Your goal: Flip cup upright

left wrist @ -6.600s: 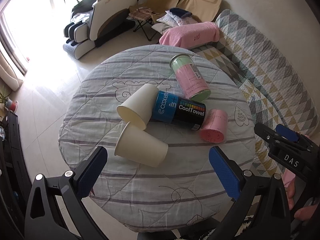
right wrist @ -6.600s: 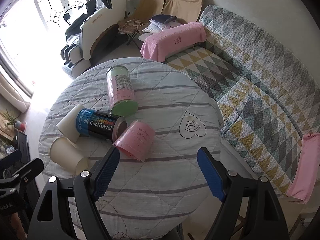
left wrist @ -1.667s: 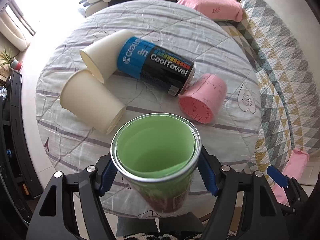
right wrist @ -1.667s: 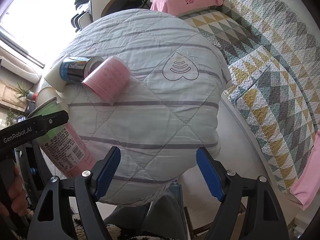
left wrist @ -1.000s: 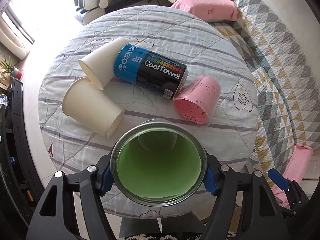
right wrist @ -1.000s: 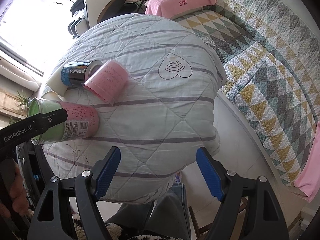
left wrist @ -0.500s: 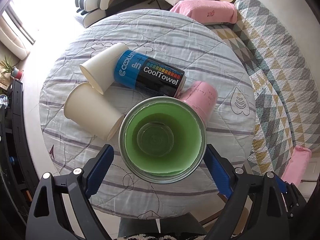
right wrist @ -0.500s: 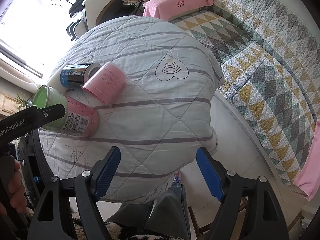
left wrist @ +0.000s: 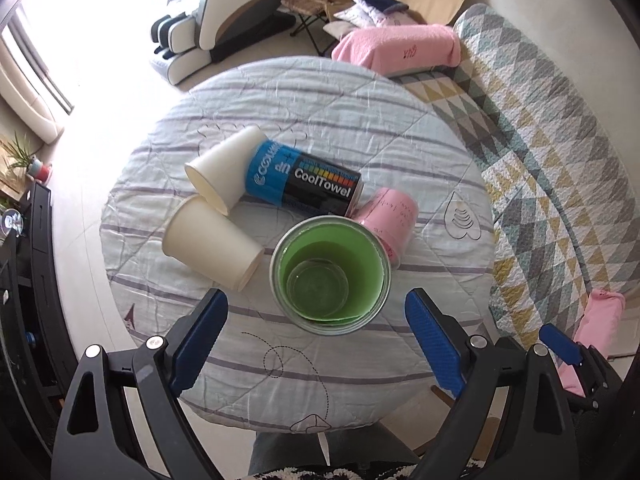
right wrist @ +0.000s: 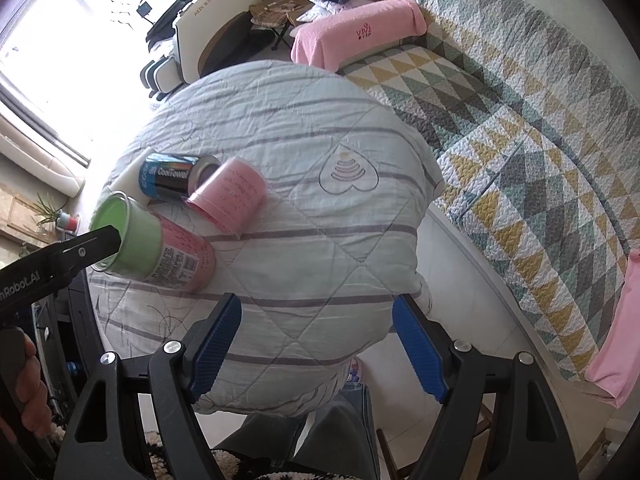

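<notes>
The green and pink cup (left wrist: 330, 276) stands upright on the round table (left wrist: 400, 128), its open mouth facing the left wrist camera. It also shows in the right wrist view (right wrist: 156, 250), at the table's left side. My left gripper (left wrist: 316, 340) is open, its blue fingers apart on either side of the cup and drawn back from it. My right gripper (right wrist: 314, 344) is open and empty above the table's near edge. Two cream paper cups (left wrist: 208, 240) (left wrist: 224, 168), a blue and black CoolTowel can (left wrist: 304, 184) and a pink cup (left wrist: 386, 220) lie on their sides.
A quilted sofa (right wrist: 520, 128) with a pink cushion (right wrist: 356, 36) curves around the table's right side. A massage chair (left wrist: 224, 28) stands on the floor beyond the table. A dark cabinet (left wrist: 24, 280) is at the left.
My left gripper set the green and pink cup upright on the table, opened its fingers and drew back from it. The right gripper has stayed open and nearly still.
</notes>
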Motion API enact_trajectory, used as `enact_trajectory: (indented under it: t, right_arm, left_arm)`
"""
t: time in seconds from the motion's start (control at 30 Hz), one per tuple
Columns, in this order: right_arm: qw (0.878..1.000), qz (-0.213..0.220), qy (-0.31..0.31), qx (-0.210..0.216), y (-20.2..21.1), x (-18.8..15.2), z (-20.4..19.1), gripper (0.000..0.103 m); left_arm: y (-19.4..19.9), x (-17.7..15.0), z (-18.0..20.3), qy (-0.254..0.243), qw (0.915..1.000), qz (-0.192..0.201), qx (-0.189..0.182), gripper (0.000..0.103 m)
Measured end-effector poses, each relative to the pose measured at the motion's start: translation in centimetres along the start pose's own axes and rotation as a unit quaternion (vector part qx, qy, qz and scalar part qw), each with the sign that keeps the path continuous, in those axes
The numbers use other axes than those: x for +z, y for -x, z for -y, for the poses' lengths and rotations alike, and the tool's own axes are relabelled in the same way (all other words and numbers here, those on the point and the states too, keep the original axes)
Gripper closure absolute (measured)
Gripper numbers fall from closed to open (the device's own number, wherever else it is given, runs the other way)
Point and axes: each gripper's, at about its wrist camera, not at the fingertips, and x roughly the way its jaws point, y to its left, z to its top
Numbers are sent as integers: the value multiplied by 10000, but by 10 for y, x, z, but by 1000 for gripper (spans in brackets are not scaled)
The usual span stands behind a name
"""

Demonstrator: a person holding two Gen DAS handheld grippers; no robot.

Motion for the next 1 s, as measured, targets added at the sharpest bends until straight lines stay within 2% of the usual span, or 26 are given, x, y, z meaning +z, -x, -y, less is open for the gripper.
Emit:
enact_trajectory:
  t: [0.5,0.7,1.0]
  right_arm:
    - [9954,938,202,-9,60,3,-34,24]
    - [9910,1315,235,-44,80,0,-44,24]
    - [9872,1562,301,-104,95,-7,-52,24]
  left_arm:
    - [73,-20,-32,-152,9967,793,21,11]
    - [91,-26,-45,-196,9946,1019,-6,11]
    - [102,-33,-52,-193,9926,1193,-130,11]
